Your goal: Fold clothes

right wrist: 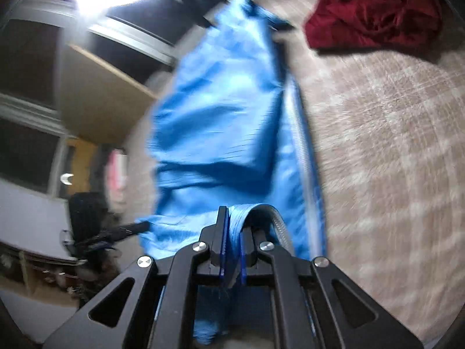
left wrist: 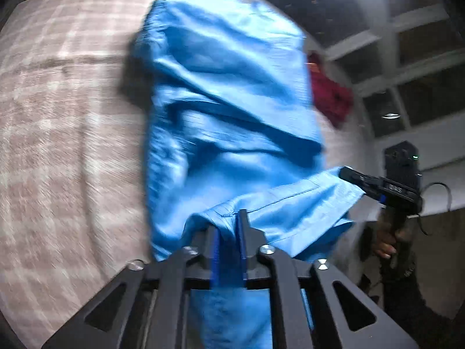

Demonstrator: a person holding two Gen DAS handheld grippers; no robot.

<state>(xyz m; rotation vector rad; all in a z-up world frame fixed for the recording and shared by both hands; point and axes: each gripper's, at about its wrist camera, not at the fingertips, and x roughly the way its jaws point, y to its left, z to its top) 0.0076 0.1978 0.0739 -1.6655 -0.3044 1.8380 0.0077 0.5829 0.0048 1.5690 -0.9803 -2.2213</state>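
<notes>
I have both grippers, left gripper (left wrist: pixel 229 232) and right gripper (right wrist: pixel 232 232), nipped on the blue garment (left wrist: pixel 232 101), which trails ahead of the fingers, seemingly over the checked blanket (left wrist: pixel 58 116).

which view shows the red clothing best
The right wrist view: the red garment lies crumpled on the plaid cover, nearly whole. In the left wrist view, only a strip shows beside the blue garment.

Motion-blurred plaid bedcover (left wrist: pixel 58 145)
</notes>
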